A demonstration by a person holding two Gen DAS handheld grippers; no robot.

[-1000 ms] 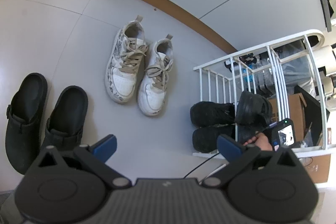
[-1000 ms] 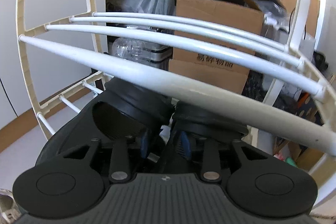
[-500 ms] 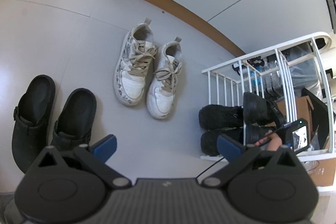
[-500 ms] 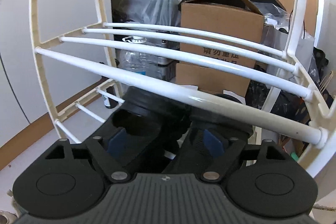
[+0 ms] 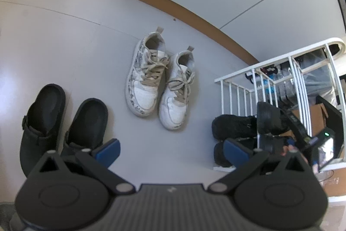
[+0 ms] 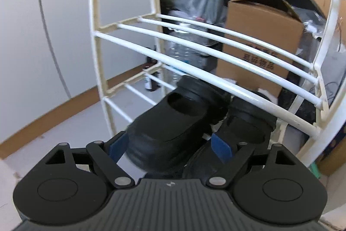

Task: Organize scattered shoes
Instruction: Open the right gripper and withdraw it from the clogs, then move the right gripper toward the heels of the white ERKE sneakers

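The right gripper (image 6: 169, 147) jaws are opening, wide around a black clog (image 6: 170, 122) without pressing it. Both clogs sit on the white shoe rack's (image 6: 216, 79) lowest tier. The left gripper (image 5: 170, 148) is wide open and empty above the floor, near the white sneakers (image 5: 160, 88).

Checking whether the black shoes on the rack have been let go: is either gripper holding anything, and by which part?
Nothing is held. The right gripper is opening, its pads clear of the black shoes on the white rack. The left gripper is open and empty.
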